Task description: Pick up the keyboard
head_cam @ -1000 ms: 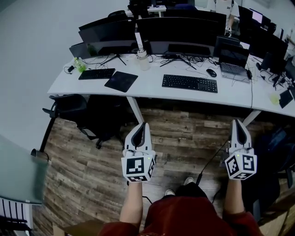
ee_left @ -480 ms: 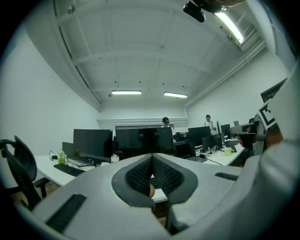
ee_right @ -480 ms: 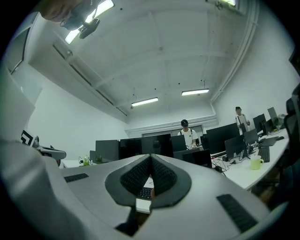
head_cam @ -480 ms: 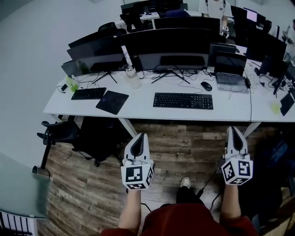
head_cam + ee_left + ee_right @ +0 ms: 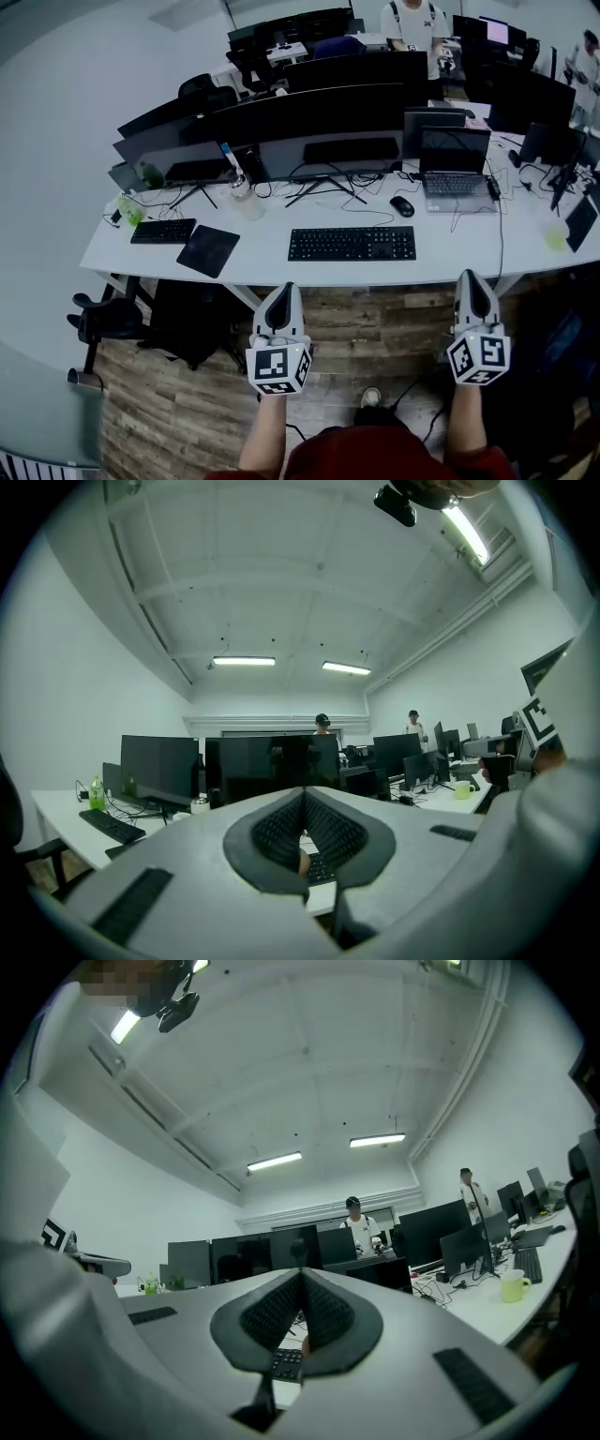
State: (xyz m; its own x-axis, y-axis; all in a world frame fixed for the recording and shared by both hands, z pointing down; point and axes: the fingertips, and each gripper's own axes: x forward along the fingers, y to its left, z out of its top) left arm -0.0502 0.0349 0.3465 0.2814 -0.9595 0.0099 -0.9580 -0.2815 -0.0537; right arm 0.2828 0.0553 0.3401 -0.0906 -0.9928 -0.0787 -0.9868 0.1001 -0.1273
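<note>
left gripper (image 5: 283,292), right gripper (image 5: 471,279) pinched together, empty; keyboard (image 5: 352,244) at 12 o'clock
without parting first, the jaws would only shove it.

The keyboard (image 5: 352,244) is lying midway along the bench (image 5: 262,255), in front of the monitors (image 5: 319,131), with the mouse (image 5: 402,206) and laptop (image 5: 453,169) sitting behind it to the right. A second keyboard (image 5: 163,231) and a pad (image 5: 207,250) are lying toward the left end.
</note>
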